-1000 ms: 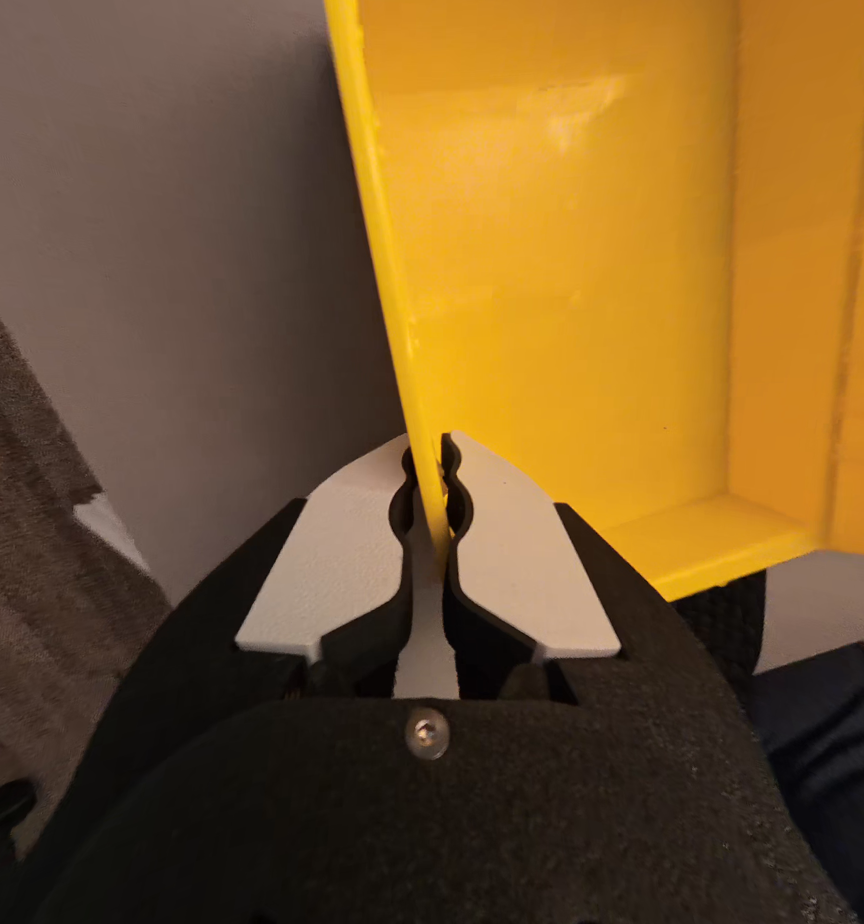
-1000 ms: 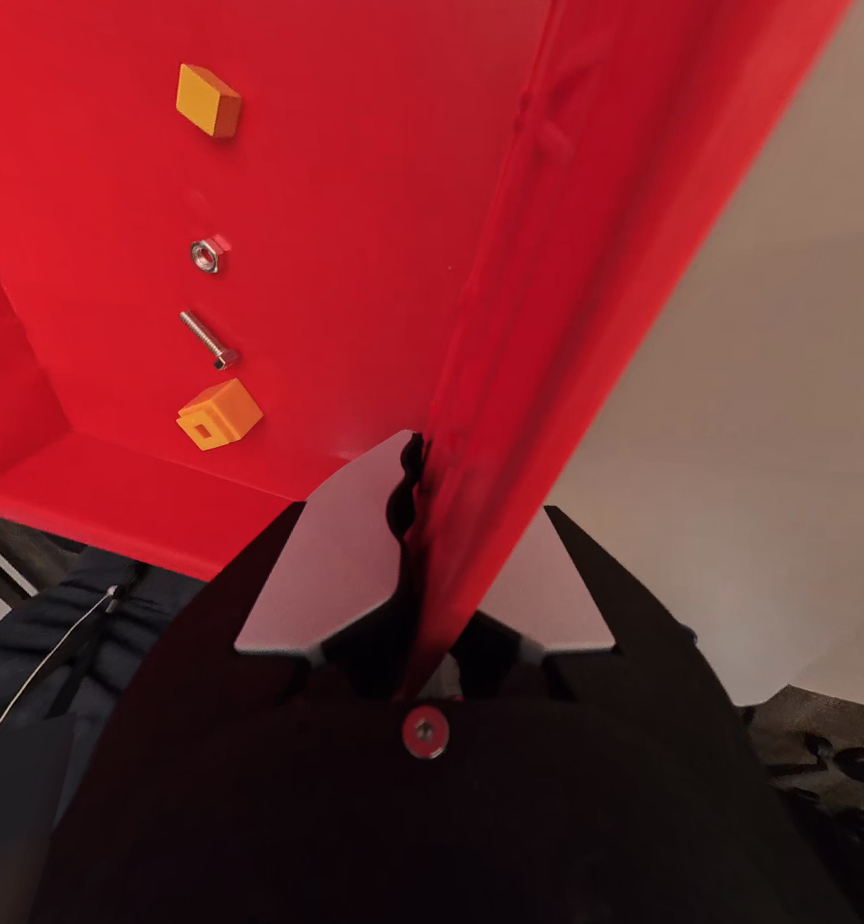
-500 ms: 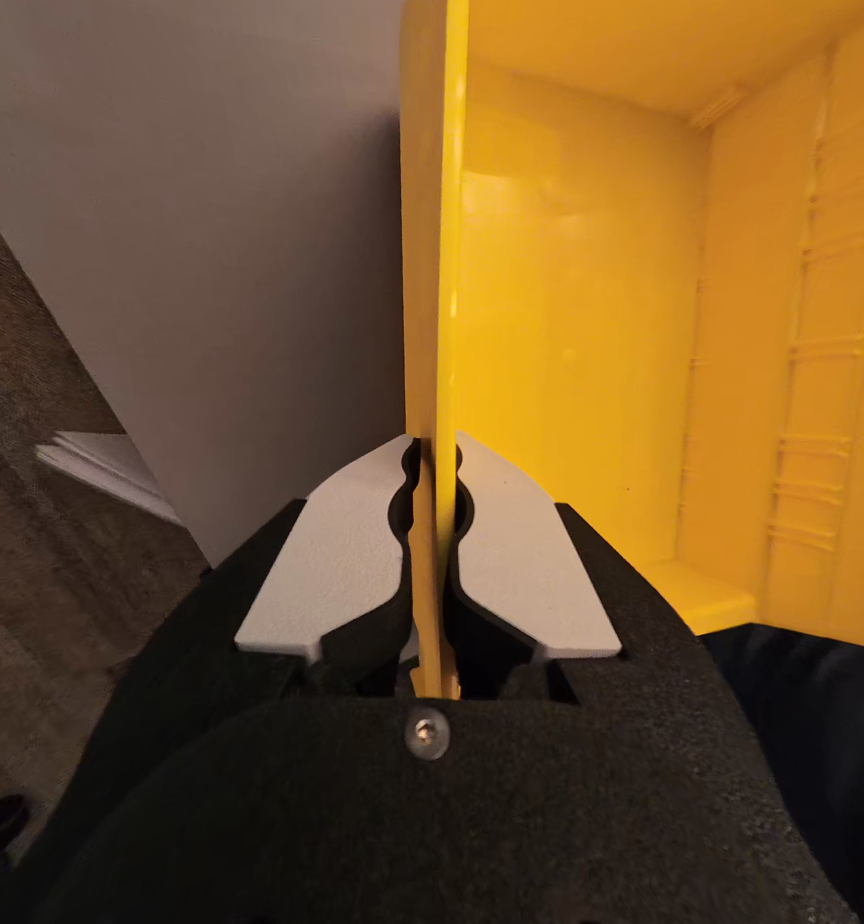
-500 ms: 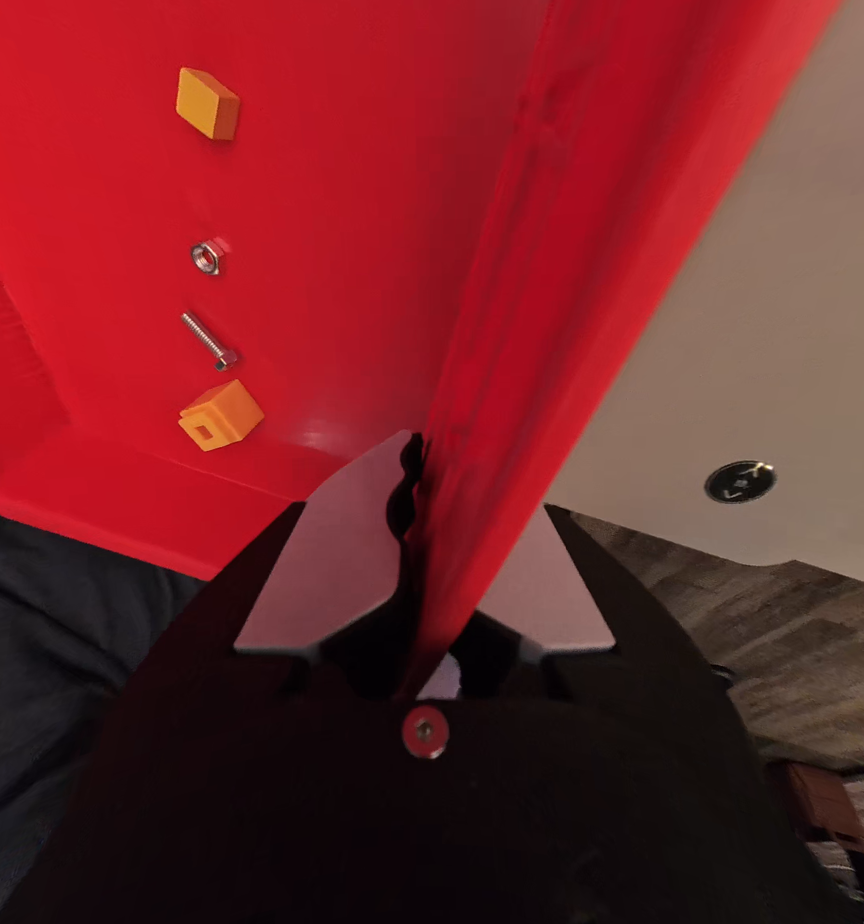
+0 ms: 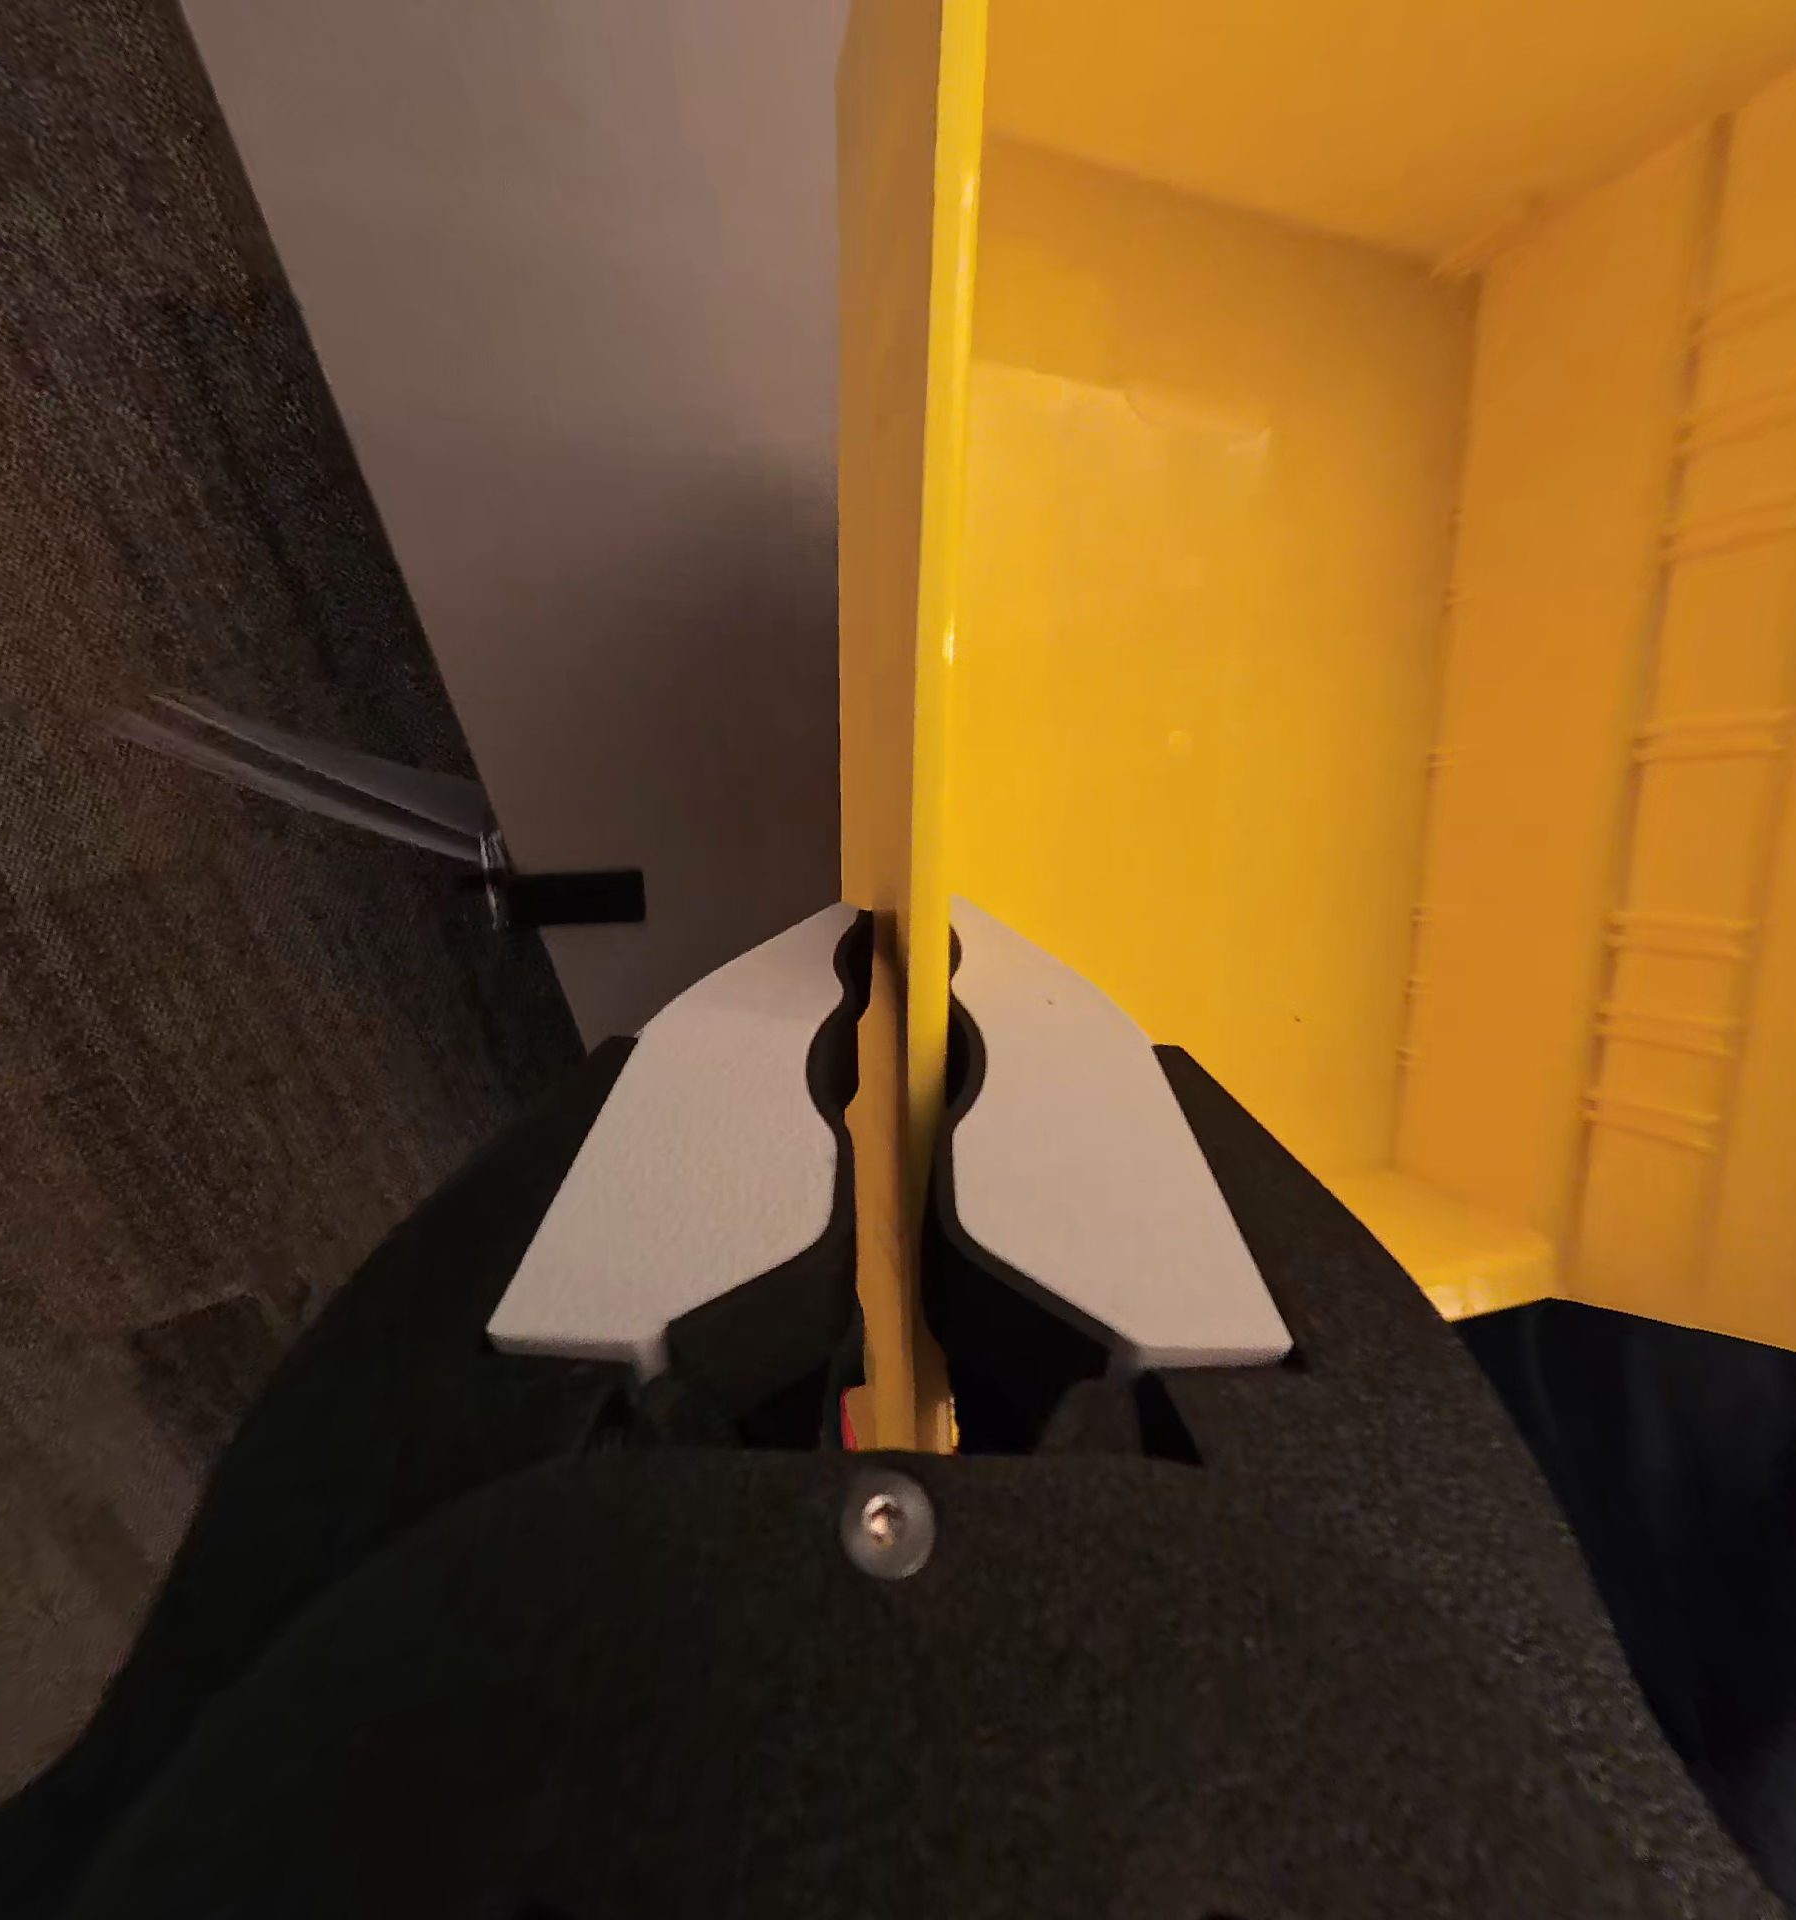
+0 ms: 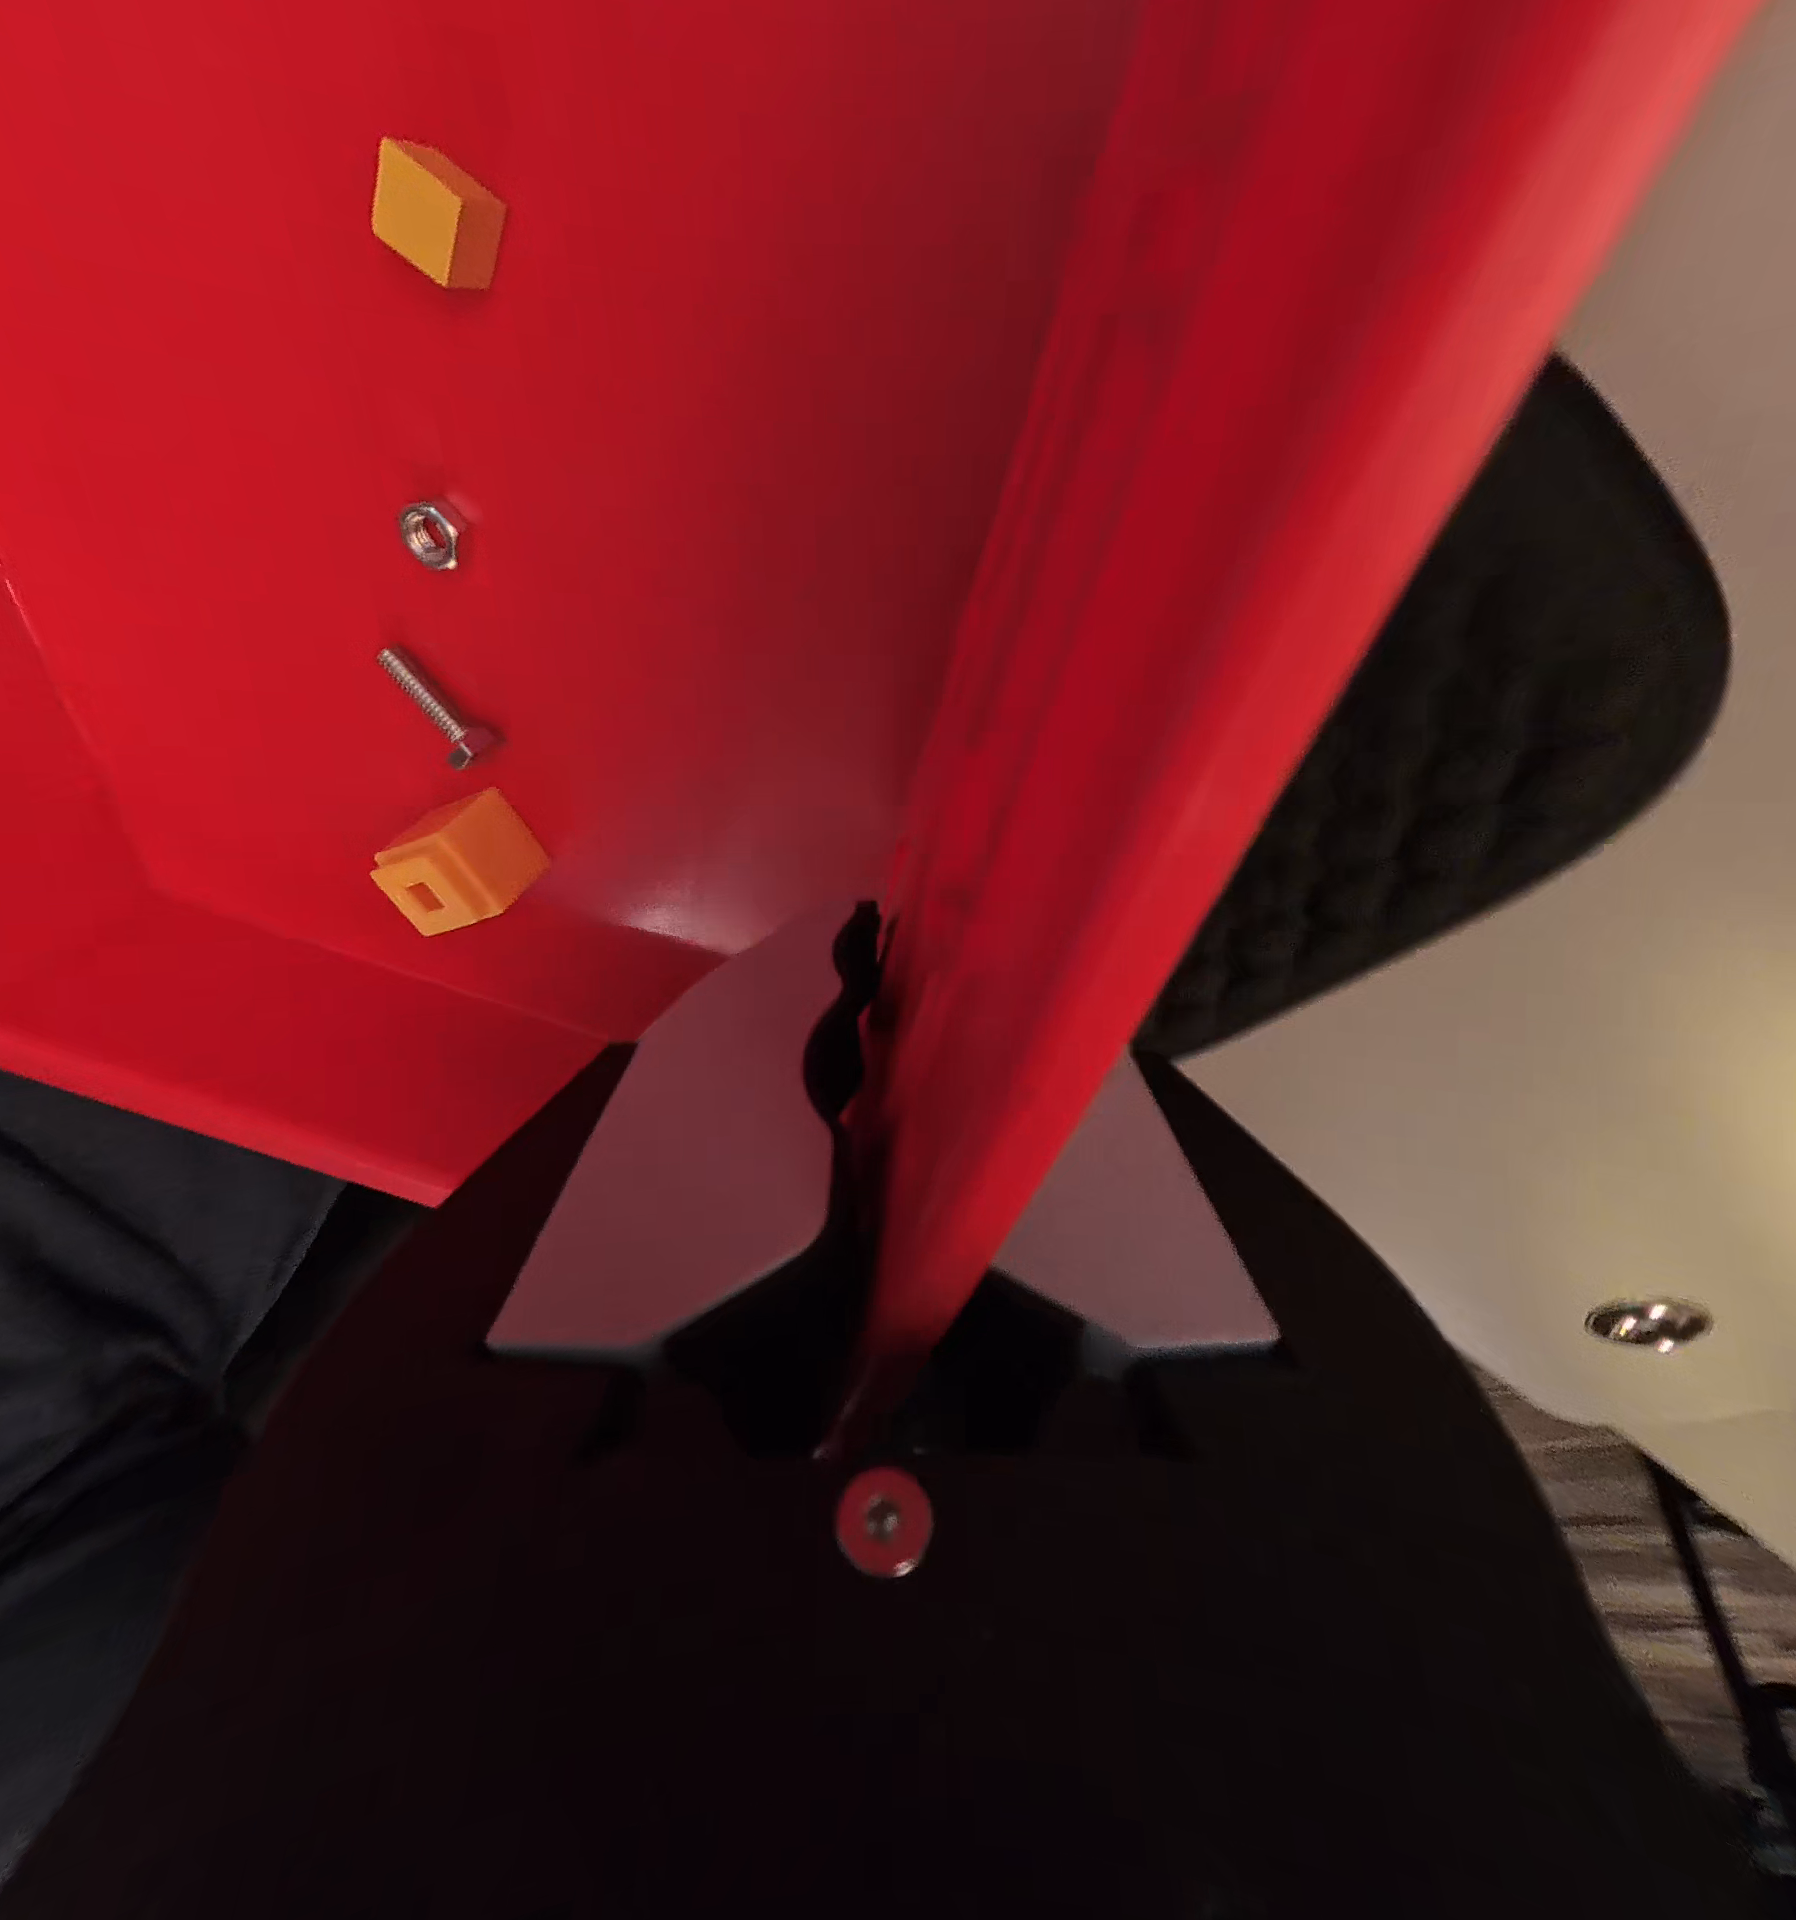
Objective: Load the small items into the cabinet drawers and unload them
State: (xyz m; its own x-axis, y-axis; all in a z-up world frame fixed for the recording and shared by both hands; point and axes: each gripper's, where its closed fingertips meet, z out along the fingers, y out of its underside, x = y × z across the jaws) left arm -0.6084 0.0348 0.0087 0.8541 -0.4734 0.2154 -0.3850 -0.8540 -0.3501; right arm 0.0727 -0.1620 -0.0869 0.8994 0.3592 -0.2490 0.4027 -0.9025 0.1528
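Note:
My left gripper (image 5: 904, 925) is shut on the side wall of a yellow drawer (image 5: 1206, 644), which is held up and looks empty inside. My right gripper (image 6: 878, 925) is shut on the side wall of a red drawer (image 6: 748, 416). On the red drawer's bottom lie an orange block (image 6: 437, 213), a metal nut (image 6: 433, 534), a small bolt (image 6: 435, 707) and an orange block with a square hole (image 6: 458, 862). The right finger of the right gripper is mostly hidden behind the red wall.
In the left wrist view a pale wall (image 5: 561, 416) meets dark carpet (image 5: 125, 935), with a thin shiny bar (image 5: 302, 774) and a small black piece (image 5: 572, 896). In the right wrist view a black rounded cushion (image 6: 1476, 727), a round metal fitting (image 6: 1647, 1325) and dark fabric (image 6: 94, 1299) show. Some 70 centimeters of space lies between my two pairs of fingers.
Both drawers have swung with the grippers still shut on them. The yellow drawer turned so its wall stands edge-on. The black cushion came into the right view; the small items stayed put.

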